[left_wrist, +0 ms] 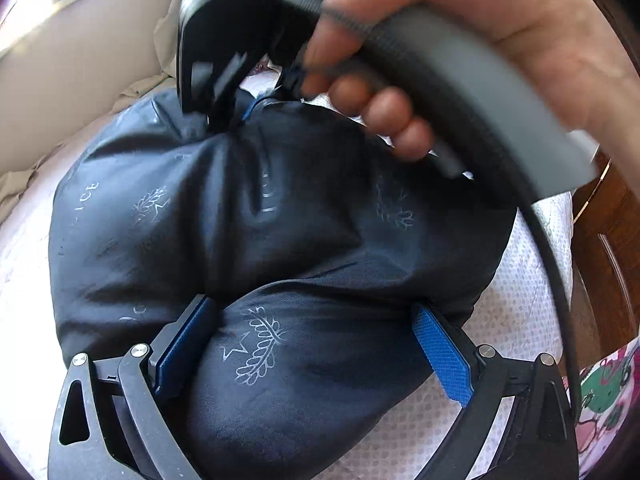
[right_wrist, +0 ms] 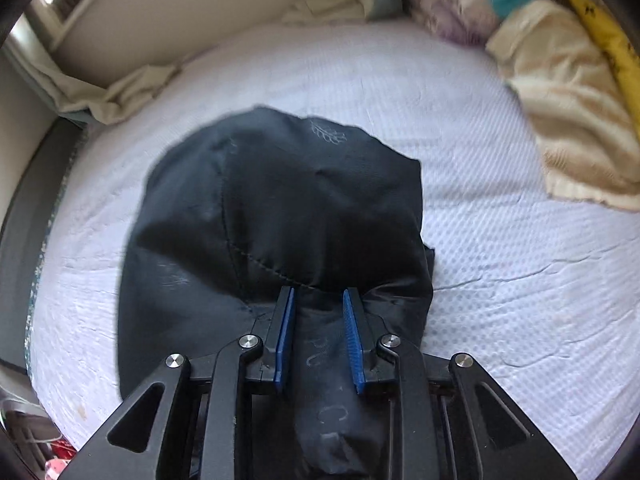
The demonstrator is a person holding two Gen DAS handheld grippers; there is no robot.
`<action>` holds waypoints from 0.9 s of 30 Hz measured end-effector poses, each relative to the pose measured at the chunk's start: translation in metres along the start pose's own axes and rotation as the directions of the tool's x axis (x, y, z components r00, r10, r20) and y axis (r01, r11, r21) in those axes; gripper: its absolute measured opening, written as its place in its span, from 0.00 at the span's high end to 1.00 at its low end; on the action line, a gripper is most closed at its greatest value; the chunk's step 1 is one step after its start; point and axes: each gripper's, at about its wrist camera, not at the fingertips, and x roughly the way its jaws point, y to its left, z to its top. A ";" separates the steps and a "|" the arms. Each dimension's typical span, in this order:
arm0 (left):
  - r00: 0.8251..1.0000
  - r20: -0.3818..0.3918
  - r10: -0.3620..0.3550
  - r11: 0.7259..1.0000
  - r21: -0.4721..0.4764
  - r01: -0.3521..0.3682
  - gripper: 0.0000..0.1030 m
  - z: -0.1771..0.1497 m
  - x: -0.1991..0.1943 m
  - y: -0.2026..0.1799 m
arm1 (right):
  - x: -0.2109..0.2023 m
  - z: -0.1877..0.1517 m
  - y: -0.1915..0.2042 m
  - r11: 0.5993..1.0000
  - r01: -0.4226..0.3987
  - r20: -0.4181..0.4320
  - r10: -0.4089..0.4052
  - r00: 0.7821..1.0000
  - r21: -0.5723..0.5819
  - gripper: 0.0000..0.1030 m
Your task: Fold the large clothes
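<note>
- Nearest the left wrist camera, the left tool (left_wrist: pixel 316 336) stands with its jaws spread wide, one blue pad on each side of a puffy fold of the dark jacket (left_wrist: pixel 248 216). The pads look to rest against the padding without pinching it, so I read this tool as open. It seems placed there to steady the bundle, or else it has let the bundle go.
- Nearest the right wrist camera, the right tool (right_wrist: pixel 318 332) has its jaws drawn narrow, with a rolled strip of the jacket running up between the blue pads. The strip fills the gap, so I judge it gripped, probably so this end can be carried over the rest of the garment.
- Beyond the left tool, past the far edge of the jacket, the person's hand (left_wrist: pixel 460 52) holds the right tool's handle, and that tool bites into the jacket's far end.
- The jacket sits bunched in a rounded heap on the bed (right_wrist: pixel 460 220), on its white mattress cover. The fold looks partly made, not yet flat.
- Farther from the jacket, by the bed's far corner, lies a heap of pale bedding (right_wrist: pixel 560 120), well apart from it.
</note>
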 end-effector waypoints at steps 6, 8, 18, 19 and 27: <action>1.000 0.001 -0.009 1.000 -0.009 0.009 0.04 0.000 0.003 0.001 | 0.035 0.001 -0.004 0.998 0.058 -0.045 -0.060 0.997 -0.038 0.83; 1.000 0.001 -0.013 1.000 -0.011 0.013 0.04 -0.001 0.002 0.001 | 0.043 0.003 -0.003 0.997 0.063 -0.041 -0.064 0.997 -0.044 0.83; 1.000 -0.001 -0.017 1.000 -0.011 0.017 0.04 -0.004 -0.007 0.004 | 0.004 0.003 -0.022 0.993 -0.021 0.004 0.021 1.000 0.114 0.61; 1.000 -0.001 -0.015 1.000 -0.010 0.015 0.04 -0.005 -0.008 0.003 | -0.011 0.003 -0.024 0.988 -0.059 0.022 0.056 0.998 0.146 0.51; 1.000 -0.005 -0.015 1.000 -0.021 0.015 0.04 -0.002 -0.009 0.007 | -0.120 -0.036 -0.027 0.983 -0.079 0.170 0.051 0.984 0.163 0.18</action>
